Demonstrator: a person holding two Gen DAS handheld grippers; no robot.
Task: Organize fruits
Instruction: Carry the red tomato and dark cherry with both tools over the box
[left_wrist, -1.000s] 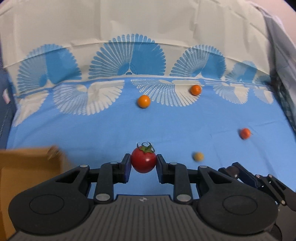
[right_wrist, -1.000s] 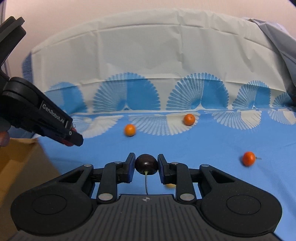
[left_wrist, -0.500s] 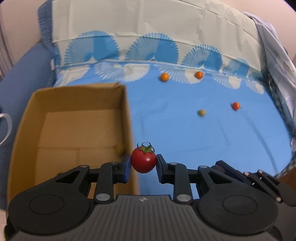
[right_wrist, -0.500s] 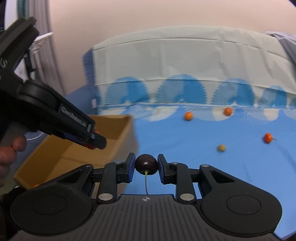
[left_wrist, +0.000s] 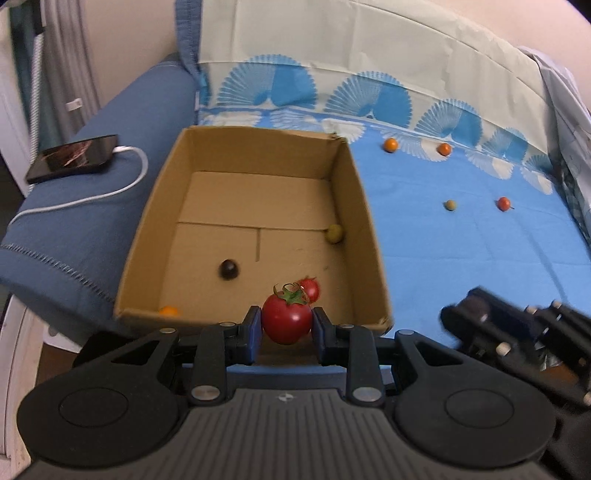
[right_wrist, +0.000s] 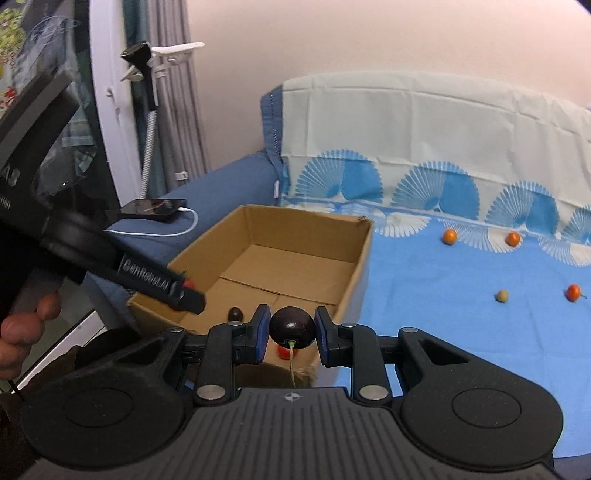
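Your left gripper is pinching a red tomato between its pads, green calyx up, and your right gripper is clamped on a dark cherry whose pale stem hangs down toward the camera. Neither grip has changed over the last second; both fruits sit just as they did.

What has changed is the ground beneath them. A second ago both jaws looked out over the bare blue sheet; now you have swung both hands across, and the cardboard box lies right ahead. The tomato hangs about over the box's near wall, and the cherry appears over its near right corner, though the view cannot settle that exactly.

Already inside the box are a dark cherry, a second red tomato, a yellow-green fruit against the right wall and an orange one in the near left corner.

So the carry looks nearly finished: the next move is probably a short reach forward and a release. Four small fruits remain well apart on the sheet.
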